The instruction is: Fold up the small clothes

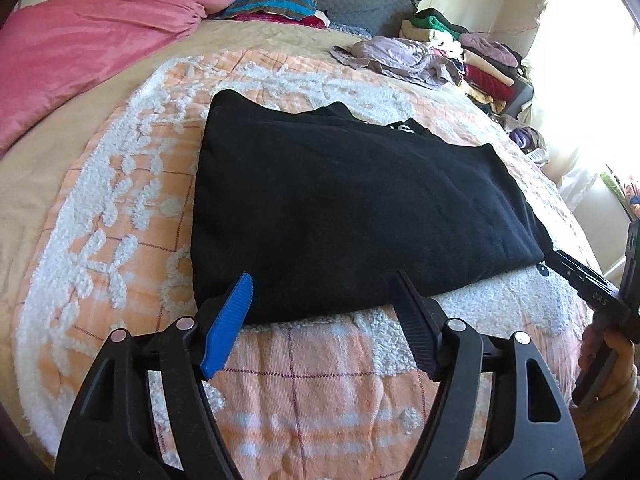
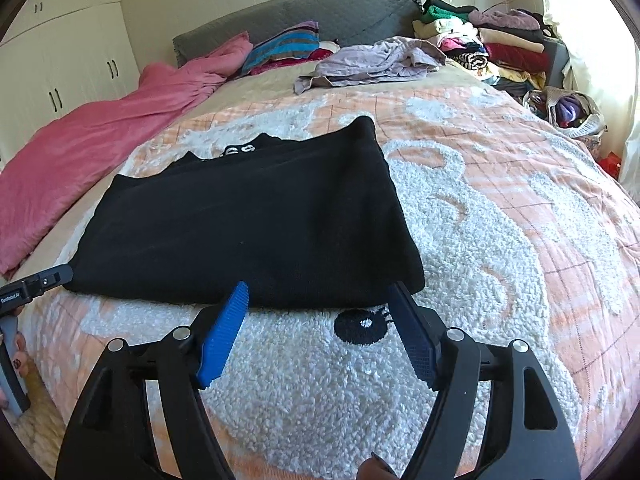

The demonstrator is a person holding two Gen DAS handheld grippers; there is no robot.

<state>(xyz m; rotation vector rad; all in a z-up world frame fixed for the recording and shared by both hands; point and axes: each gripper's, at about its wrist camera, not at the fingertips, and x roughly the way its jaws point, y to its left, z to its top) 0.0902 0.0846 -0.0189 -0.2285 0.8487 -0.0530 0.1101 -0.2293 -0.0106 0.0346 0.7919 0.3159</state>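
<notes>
I hold one gripper in each hand, and both point down at the black top (image 1: 352,208) on the bed. The black top is folded flat and lies on the orange and white blanket (image 1: 120,208), and everything else I tell from it.

My left gripper (image 1: 320,304) is at the near edge of the black top. Its jaws stand wide apart. The blue fingers (image 1: 228,324) sit at the cloth's edge but do not pinch it.

My right gripper (image 2: 320,312) is at the near edge too, close to the top's right corner. Its jaws are wide, with nothing squeezed between them.

Far behind the black top lies a crumpled light purple cloth (image 2: 372,60). Behind that is a pile of clothes (image 2: 480,40). To the left of the black top is a pink cover (image 2: 92,136).
</notes>
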